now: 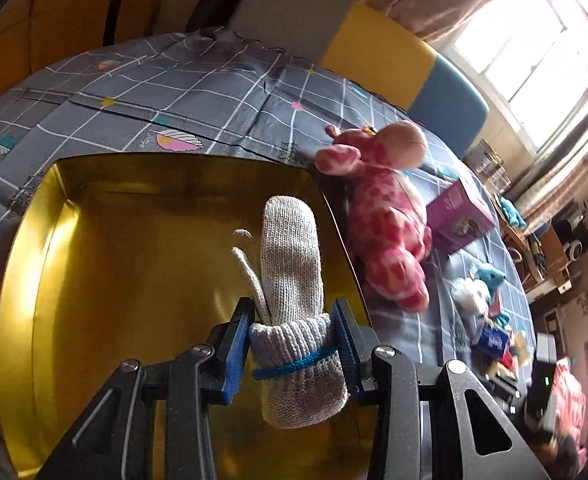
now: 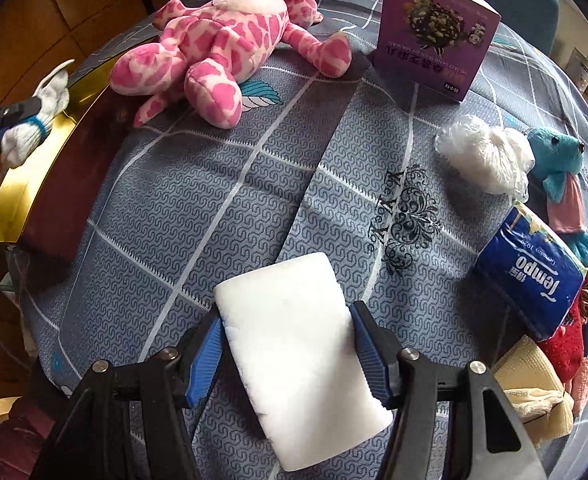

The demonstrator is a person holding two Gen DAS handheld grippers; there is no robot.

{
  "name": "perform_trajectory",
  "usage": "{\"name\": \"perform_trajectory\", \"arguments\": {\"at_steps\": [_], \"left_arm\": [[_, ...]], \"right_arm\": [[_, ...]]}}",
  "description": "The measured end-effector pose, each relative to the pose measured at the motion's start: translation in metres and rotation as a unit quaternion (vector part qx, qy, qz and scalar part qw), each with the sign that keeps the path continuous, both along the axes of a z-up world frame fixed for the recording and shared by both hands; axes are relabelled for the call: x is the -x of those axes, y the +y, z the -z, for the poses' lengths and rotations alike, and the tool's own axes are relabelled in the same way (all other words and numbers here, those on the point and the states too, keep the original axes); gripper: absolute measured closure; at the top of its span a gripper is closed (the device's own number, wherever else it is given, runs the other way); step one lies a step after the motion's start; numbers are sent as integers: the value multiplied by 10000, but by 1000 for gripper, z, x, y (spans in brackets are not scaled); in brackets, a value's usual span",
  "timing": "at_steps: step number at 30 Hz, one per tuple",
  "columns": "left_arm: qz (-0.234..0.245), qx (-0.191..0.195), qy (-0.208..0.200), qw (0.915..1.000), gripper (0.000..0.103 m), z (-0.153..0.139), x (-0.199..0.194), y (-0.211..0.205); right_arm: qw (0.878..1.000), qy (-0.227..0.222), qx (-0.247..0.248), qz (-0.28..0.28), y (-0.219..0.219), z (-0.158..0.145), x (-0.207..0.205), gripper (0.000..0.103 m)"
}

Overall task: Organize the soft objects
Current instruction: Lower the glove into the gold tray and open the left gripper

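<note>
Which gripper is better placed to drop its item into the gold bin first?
Left. The left gripper, clamped on the rolled glove, hangs directly over the gold bin. The right gripper holds the white sponge over the bedspread, well away from the bin.

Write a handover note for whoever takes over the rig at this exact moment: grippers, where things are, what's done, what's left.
Left gripper: shut on a rolled grey knit glove, held above the gold tin, which shows nothing inside.
Right gripper: jaws shut on a white sponge block, over the bed cover.
Still on the bed: pink giraffe plush beside the tin, purple box, white bagged bundle, teal plush, Tempo tissue pack, knitted items at the right edge.
Done: glove and sponge picked up.
Left: probably drop both into the tin, then collect the remaining soft items.
</note>
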State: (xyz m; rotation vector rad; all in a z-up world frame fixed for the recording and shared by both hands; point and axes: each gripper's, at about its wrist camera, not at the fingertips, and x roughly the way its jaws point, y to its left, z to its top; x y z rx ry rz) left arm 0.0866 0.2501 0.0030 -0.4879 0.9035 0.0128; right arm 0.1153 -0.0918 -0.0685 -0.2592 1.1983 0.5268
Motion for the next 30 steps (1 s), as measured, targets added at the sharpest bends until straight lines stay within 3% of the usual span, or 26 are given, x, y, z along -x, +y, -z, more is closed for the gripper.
{"name": "perform_trajectory", "arguments": {"at_steps": [7, 12, 14, 18, 23, 30], "left_arm": [[-154, 128, 318, 9993, 60, 21, -66, 5], [-303, -146, 449, 9984, 44, 32, -90, 1], [-311, -195, 353, 9987, 36, 28, -85, 0], [-251, -585, 156, 9979, 35, 16, -65, -7], [-244, -1110, 21, 9935, 29, 3, -21, -21], [-514, -1456, -103, 9880, 19, -8, 43, -34]], "right_arm": [[9999, -4, -106, 57, -6, 1, 2, 39], [10000, 7, -76, 23, -4, 4, 0, 37], [10000, 14, -71, -9, -3, 4, 0, 36], [9999, -16, -120, -27, 0, 4, -1, 36], [9998, -124, -128, -25, -2, 4, 2, 36], [9996, -214, -69, 180, 0, 0, 9, 40]]}}
